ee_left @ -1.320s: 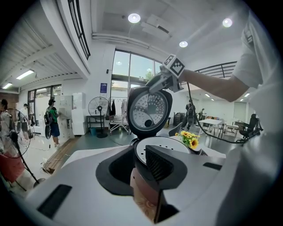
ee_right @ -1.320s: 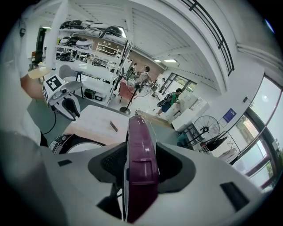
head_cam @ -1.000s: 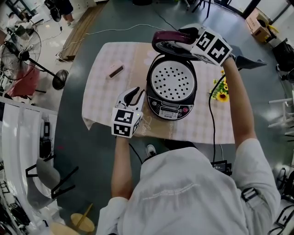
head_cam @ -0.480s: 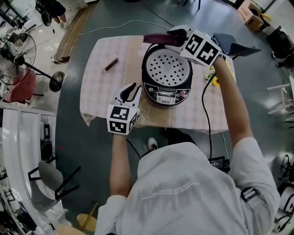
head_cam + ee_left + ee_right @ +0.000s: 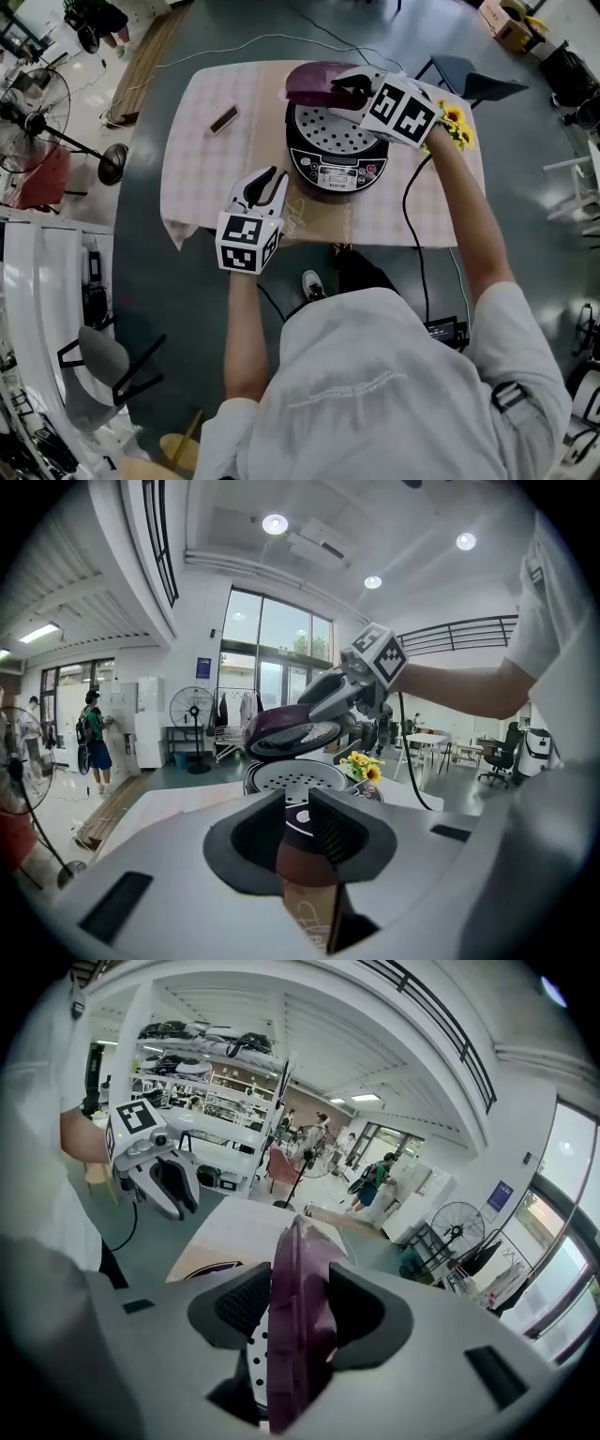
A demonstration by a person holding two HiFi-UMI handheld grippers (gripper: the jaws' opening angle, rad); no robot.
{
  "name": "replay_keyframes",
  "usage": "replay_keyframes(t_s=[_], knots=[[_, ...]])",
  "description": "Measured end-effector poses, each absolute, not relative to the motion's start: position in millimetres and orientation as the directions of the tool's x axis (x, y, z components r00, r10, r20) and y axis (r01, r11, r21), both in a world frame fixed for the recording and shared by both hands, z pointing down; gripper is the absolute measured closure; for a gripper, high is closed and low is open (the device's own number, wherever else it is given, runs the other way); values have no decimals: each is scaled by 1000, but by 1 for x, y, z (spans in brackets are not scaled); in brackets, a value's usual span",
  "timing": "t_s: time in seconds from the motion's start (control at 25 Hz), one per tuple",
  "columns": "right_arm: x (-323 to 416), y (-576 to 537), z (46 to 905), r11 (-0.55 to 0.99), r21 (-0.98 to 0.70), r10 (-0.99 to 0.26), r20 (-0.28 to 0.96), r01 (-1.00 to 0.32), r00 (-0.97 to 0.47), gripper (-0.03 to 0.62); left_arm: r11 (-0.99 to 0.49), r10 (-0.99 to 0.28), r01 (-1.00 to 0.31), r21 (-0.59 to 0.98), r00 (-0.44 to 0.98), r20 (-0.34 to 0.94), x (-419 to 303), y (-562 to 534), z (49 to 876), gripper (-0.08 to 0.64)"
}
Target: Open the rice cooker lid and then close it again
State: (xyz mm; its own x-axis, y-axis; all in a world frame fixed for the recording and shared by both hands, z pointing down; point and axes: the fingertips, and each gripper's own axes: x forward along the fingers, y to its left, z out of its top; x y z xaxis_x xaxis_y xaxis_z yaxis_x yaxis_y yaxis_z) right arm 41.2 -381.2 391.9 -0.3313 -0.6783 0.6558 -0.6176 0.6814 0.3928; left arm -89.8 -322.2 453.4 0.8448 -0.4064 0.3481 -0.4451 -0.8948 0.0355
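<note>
Right gripper view: right gripper (image 5: pixel 291 1309) jaws clamped on rim of purple lid (image 5: pixel 302 1269). Lid tilted, part-raised over rice cooker (image 5: pixel 336 155), which sits by table (image 5: pixel 202 183) far edge. Left gripper (image 5: pixel 298 823) jaws parted, nothing between, over near edge. Small block (image 5: pixel 223 118) near far left corner, sunflowers (image 5: pixel 455 123) at far right corner. Cooker panel (image 5: pixel 339 172) print unreadable.

- The lid (image 5: pixel 314 82) is finished in glossy purple plastic
- The perforated inner plate (image 5: pixel 330 131) is formed of matt pale metal
- The cooker body (image 5: pixel 298 161) is moulded in glossy black plastic
- The tablecloth (image 5: pixel 206 169) is made of matt checked cloth
- The left gripper (image 5: pixel 298 799) is shelled in matt grey plastic, with ribbed black pads
</note>
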Motion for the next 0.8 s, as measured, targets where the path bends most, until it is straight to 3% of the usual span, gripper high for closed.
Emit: replay_keyframes(t_s=[0.8], knots=[[17,-347,458,708,258,-622,670,-658,-406,390,-893,-377,-442,83,837,397,-98,-292,484,471]])
